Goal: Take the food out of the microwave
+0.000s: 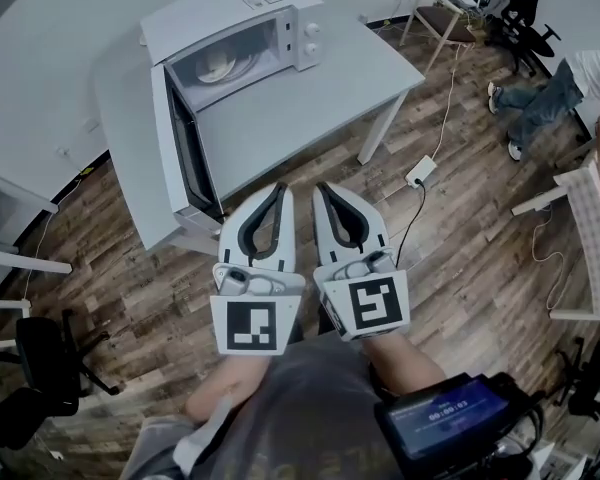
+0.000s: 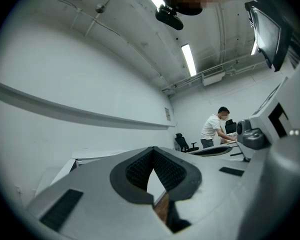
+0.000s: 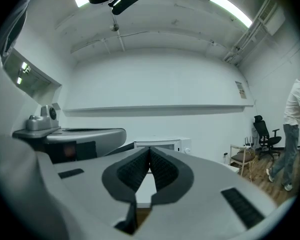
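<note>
Step, as I read it: approach phase, nothing grasped yet.

- Food: a pale dish (image 1: 218, 65) sits inside the microwave (image 1: 242, 20), upper left of frame. I can't tell what's on it.
- The door (image 1: 183, 148) is already swung fully open, hanging out toward lower left.
- Left hand-held gripper (image 1: 280, 192): jaws pressed together, pads (image 2: 140, 168) meeting at the tips with nothing between.
- Right hand-held gripper (image 1: 323, 190): same, pinched shut and empty.
- Both sit side by side at frame centre, near the front edge of the desk (image 1: 300, 108) and well apart from the cavity.

Next move likely needs:
- Carry both forward over the desk to the cavity mouth.
- Spread at least one pair of jaws before going in.
- Take the dish by its rim and keep it level coming out.

Edges to mind:
- The open door's edge is just beside the left gripper's line of travel.
- The cavity frame limits how steeply the dish can be reached.
- The desk's near edge is right ahead.

Room:
- The desk surface in front of the microwave, right of the door, is bare, so it's a good set-down spot.
- A cable (image 1: 412, 218) runs across the floor at right, clear of the path.
</note>
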Motion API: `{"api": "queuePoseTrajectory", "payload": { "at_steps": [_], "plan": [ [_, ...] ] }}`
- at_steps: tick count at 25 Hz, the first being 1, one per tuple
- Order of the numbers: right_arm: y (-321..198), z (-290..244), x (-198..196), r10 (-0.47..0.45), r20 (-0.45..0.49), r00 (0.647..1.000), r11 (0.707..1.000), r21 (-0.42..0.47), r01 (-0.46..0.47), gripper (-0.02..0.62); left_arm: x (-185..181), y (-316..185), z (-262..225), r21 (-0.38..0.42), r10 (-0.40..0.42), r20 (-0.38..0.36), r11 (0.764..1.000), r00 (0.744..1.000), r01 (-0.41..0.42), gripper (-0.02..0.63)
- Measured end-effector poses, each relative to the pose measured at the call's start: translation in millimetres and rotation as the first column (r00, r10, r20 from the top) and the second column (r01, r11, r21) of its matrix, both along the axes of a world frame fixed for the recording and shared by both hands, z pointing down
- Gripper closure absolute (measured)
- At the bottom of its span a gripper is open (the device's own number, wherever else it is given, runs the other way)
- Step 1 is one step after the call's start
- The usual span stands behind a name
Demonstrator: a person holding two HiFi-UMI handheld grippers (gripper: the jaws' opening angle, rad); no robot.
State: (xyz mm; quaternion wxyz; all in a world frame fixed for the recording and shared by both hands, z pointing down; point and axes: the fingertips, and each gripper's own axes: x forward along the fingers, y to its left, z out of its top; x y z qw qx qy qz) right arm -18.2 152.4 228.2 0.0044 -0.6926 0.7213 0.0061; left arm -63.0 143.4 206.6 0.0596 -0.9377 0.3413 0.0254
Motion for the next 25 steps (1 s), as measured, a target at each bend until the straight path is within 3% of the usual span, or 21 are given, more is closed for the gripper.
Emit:
{"api": "queuePoseTrajectory", "payload": {
  "at_steps": [7,15,25],
  "plan": [
    [-51,7,38,-0.07,0.028,0.997,0.997,-0.011,0.07,0.592,38,-48,10,-0.028,-0.068,0.034,0.997,0.997,0.069,0.598],
    [-101,5,77,-0.158,0.052,0.986,0.987,-0.005,0.159,0.592,80,-91,1,0.012,-0.14,0.059,0.99,0.988,0.14,0.598],
    [-151,-4,79,-0.302,0.044,0.952,0.953,0.024,0.301,0.592,82,-136,-16,0.055,-0.276,0.056,0.961,0.96,0.273,0.598]
  ]
}}
